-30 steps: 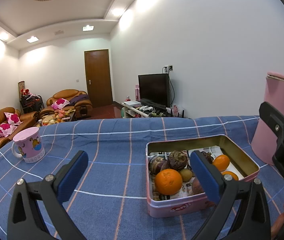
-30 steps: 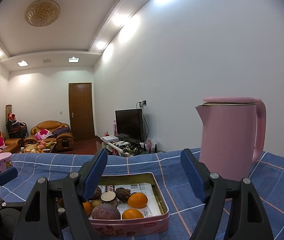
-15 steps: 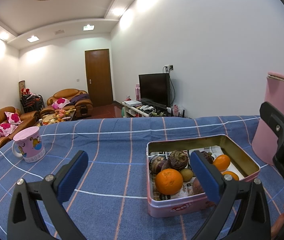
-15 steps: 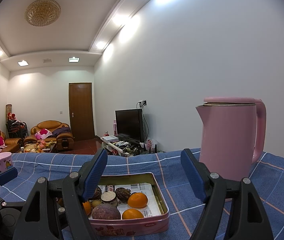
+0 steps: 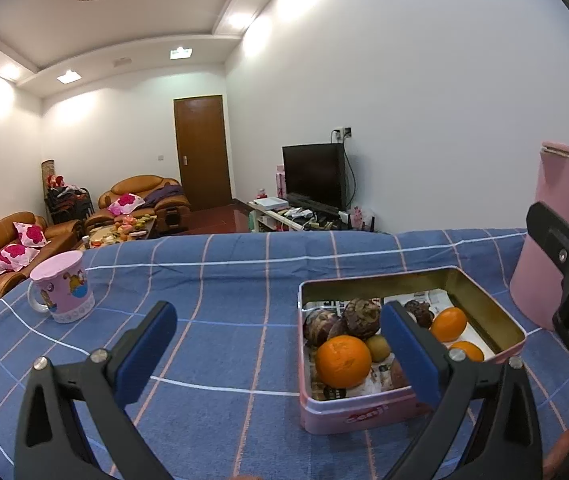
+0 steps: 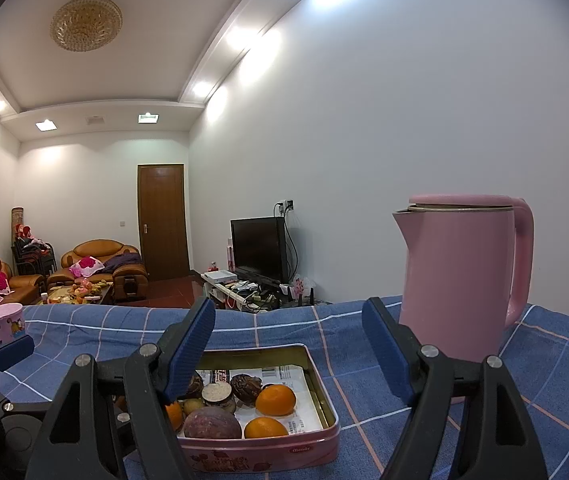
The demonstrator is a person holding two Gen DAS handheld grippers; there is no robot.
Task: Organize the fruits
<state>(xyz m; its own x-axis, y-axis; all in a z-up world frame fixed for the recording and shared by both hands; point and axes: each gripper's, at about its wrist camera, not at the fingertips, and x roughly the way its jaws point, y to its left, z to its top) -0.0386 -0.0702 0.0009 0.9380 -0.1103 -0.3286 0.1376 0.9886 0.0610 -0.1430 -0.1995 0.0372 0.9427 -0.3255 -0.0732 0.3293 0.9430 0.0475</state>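
the blue checked cloth (image 5: 220, 292) fills the lower half of both views, and apart from a pink kettle (image 6: 460, 276) standing at the right and a pink mug (image 5: 62, 286) at the left edge, nothing on it looks like stray fruit. the pink tin (image 5: 364, 416) sits lower right in the left view and bottom centre in the right view, and every fruit i can see is already inside it: a big orange (image 5: 342, 360) at the near side, two smaller oranges (image 6: 275, 400) toward the right wall, several dark wrinkled fruits (image 5: 360, 318) at the back, a purple round one (image 6: 212, 422) in front. so the gathering looks mostly done, or the sorting not yet started; i can't tell which. the left gripper (image 5: 280, 352) hangs wide open and empty, one pad over the tin; the right gripper (image 6: 288, 344) is likewise spread, holding nothing.
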